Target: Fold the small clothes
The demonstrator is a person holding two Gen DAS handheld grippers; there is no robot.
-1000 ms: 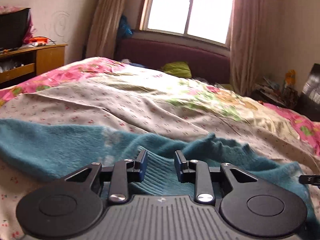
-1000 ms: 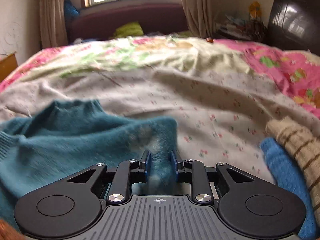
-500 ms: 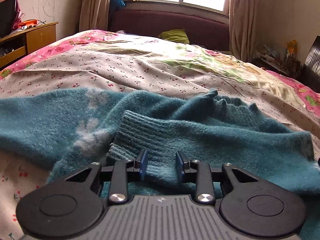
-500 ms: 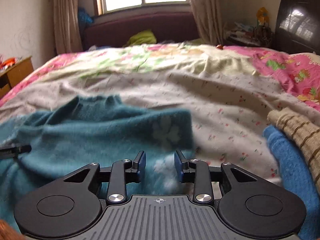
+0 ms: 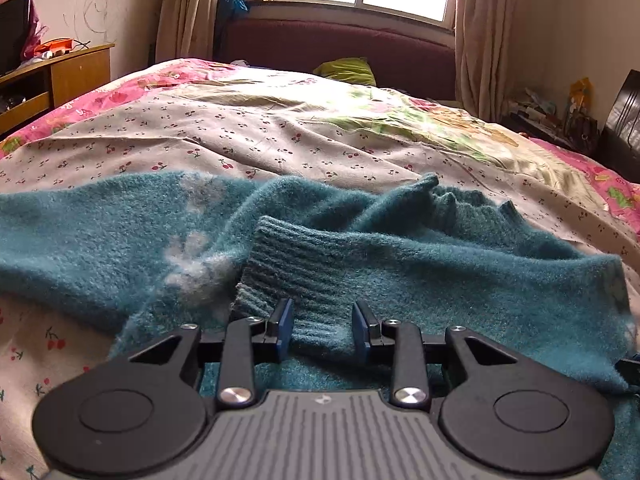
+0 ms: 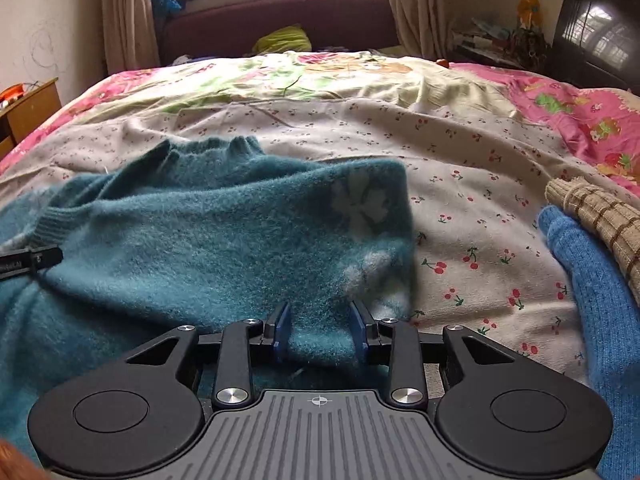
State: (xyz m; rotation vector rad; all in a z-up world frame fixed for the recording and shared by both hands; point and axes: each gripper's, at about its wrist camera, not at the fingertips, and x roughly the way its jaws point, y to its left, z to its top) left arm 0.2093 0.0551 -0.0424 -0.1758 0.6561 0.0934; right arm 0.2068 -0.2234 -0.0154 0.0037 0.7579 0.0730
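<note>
Left wrist view: left gripper [image 5: 323,330] sits open over the teal sweater [image 5: 400,264] on the bed [image 5: 280,128], ribbed cuff [image 5: 296,264] between its fingers. I'd flatten that sleeve before folding.

Right wrist view: right gripper [image 6: 320,333] is open too, gripping nothing; only here you see the blue garment [image 6: 592,280] and striped knit [image 6: 600,216].

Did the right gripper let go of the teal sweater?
Yes. The right gripper pinched the teal sweater a second ago; now it's open, and the sweater's folded edge lies flatter on the cherry-print sheet.
</note>
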